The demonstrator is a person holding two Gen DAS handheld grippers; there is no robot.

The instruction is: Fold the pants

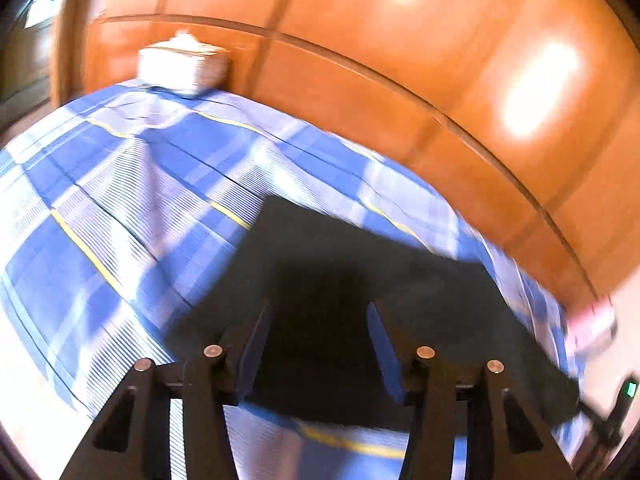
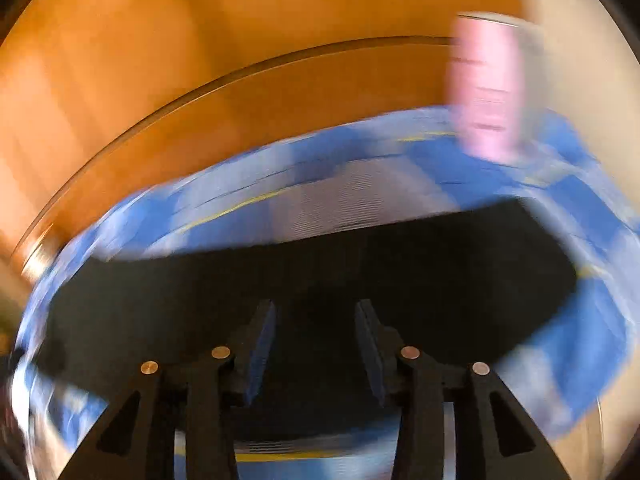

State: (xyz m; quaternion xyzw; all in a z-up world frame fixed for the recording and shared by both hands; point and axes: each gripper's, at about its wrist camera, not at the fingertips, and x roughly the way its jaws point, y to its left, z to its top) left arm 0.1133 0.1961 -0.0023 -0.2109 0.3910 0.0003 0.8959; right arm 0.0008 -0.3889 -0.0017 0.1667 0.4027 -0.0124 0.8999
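The black pants (image 1: 360, 280) lie flat as a dark rectangle on a blue, white and yellow checked cloth (image 1: 120, 208). My left gripper (image 1: 319, 308) is open and empty, hovering over the near part of the pants. In the right wrist view the pants (image 2: 320, 276) stretch across the middle of the frame on the same cloth (image 2: 328, 196). My right gripper (image 2: 315, 306) is open and empty above their near edge. Both views are motion-blurred.
An orange wooden wall (image 1: 400, 60) runs behind the cloth-covered surface. A white box (image 1: 184, 64) sits at the far left corner. A pink container (image 2: 488, 88) stands at the far right, also glimpsed in the left wrist view (image 1: 592, 324).
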